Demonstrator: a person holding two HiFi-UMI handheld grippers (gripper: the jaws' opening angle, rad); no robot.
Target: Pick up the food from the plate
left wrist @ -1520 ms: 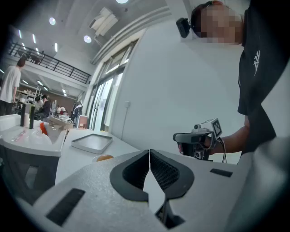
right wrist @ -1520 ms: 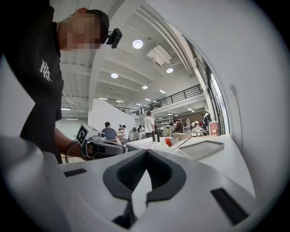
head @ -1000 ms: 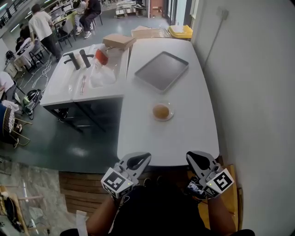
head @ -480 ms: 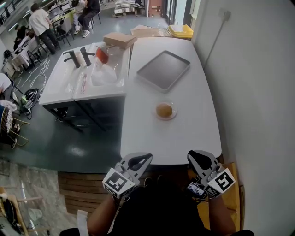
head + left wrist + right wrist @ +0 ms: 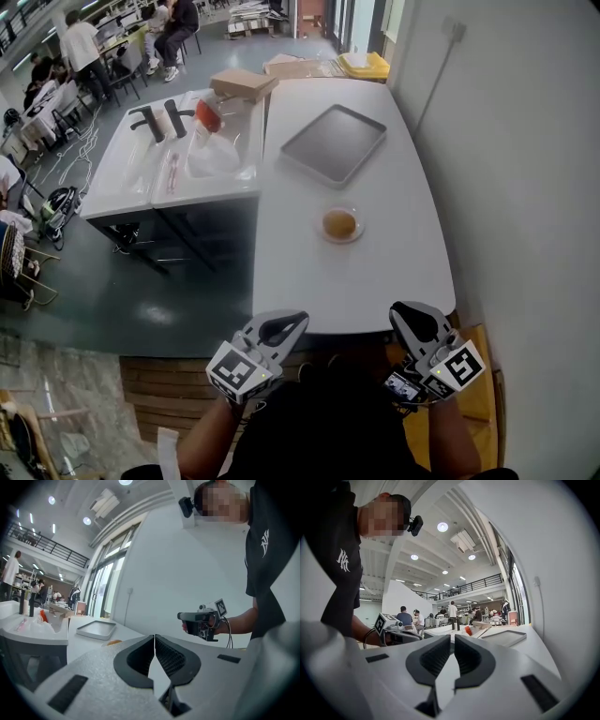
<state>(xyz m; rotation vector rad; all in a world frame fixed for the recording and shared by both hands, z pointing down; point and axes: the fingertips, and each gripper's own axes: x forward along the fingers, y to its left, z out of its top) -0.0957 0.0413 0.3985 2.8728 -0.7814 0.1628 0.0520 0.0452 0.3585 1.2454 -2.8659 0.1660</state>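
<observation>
A round brown bun (image 5: 339,223) lies on a small clear plate (image 5: 356,234) in the middle of the white table (image 5: 309,272). In the left gripper view only a sliver of the bun (image 5: 114,642) shows over the jaws. Both grippers hang close to my body, below the table's near edge and well short of the plate. My left gripper (image 5: 292,322) (image 5: 154,637) is shut with nothing in it. My right gripper (image 5: 405,314) (image 5: 452,638) is shut and empty too. Each gripper view shows the other gripper held in a hand.
A grey tray (image 5: 334,144) sits farther back on the table. A second white table (image 5: 141,173) to the left carries dark bottles, a plastic bag and a cardboard box (image 5: 243,84). A wall runs along the right. People sit and stand at the far left.
The head view has shifted slightly, so the table and plate sit a bit more to the right. Both grippers stay low by the near edge, still shut.
</observation>
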